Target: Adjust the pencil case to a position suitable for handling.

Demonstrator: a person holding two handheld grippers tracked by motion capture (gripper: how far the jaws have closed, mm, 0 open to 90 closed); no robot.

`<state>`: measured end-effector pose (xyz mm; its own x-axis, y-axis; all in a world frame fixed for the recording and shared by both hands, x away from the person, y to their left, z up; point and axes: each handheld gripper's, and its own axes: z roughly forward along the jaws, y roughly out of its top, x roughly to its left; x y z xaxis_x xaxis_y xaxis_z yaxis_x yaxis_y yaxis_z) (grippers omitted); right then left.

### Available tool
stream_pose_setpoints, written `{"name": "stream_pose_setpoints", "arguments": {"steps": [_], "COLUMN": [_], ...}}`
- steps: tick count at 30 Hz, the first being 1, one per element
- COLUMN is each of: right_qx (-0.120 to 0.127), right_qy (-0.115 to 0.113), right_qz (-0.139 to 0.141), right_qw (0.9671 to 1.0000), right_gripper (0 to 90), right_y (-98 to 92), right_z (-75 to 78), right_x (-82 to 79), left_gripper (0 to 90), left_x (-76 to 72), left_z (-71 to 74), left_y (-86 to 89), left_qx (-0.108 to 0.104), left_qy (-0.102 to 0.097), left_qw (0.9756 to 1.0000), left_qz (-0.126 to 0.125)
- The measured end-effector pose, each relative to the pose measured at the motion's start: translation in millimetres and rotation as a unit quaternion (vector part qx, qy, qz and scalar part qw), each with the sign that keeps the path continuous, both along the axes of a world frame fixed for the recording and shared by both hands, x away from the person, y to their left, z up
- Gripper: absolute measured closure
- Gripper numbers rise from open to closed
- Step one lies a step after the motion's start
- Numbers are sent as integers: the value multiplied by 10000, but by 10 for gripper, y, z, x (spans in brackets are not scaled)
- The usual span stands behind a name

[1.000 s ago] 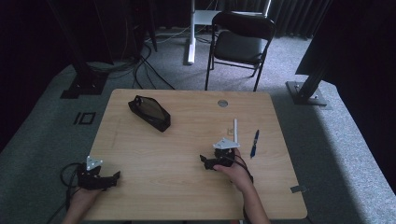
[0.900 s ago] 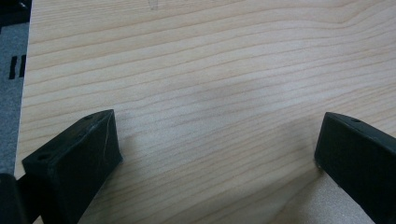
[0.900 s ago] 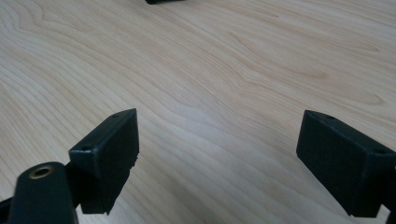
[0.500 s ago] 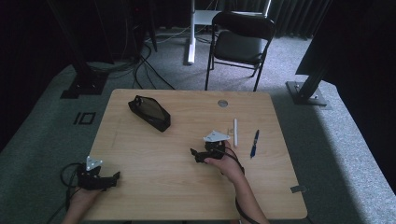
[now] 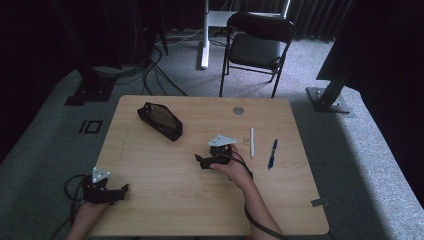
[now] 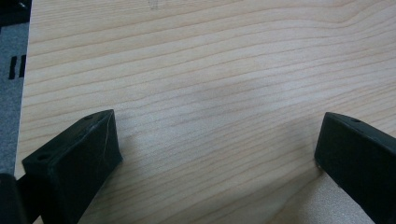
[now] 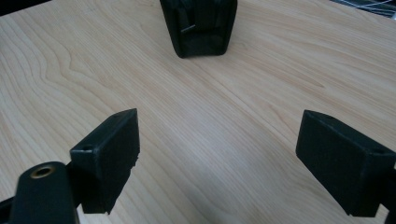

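On the worktop (image 5: 165, 170) I count four things. My left tongs (image 5: 121, 190) rest spread wide at the near left corner; one black pouch (image 5: 160, 120) lies far left; my right tongs (image 5: 199, 160) gape mid-worktop facing it; then one white stick (image 5: 252, 141), one blue pen (image 5: 272, 153), one small tag (image 5: 245, 140).

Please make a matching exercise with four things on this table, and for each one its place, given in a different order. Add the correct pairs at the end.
Things:
1. black pouch
2. blue pen
3. white stick
4. left gripper

Places:
A. near the table's front left corner
B. far left part of the table, ahead of the right gripper
C. closest to the table's right edge
D. between the right gripper and the blue pen

Pairs: 1-B, 2-C, 3-D, 4-A
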<state>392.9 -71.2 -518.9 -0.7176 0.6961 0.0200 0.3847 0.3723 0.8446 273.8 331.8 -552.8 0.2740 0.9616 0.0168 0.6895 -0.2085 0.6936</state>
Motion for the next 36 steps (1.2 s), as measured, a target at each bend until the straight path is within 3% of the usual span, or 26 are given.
{"name": "stream_pose_setpoints", "arguments": {"steps": [6, 28, 36], "right_qx": [96, 24, 148], "right_qy": [-14, -113, -146], "right_qz": [28, 230, 218], "right_qw": [9999, 9997, 9995], "right_gripper": [136, 136, 136], "right_y": [91, 380, 485], "right_z": [10, 64, 87], "right_x": [79, 306, 401], "left_gripper": [3, 4, 4], "left_x": [0, 0, -1], "left_z": [0, 1, 1], "left_y": [0, 0, 0], "left_qx": [-1, 1, 2], "left_qy": [2, 3, 4], "left_qw": [10000, 10000, 10000], "left_qz": [0, -1, -3]}}
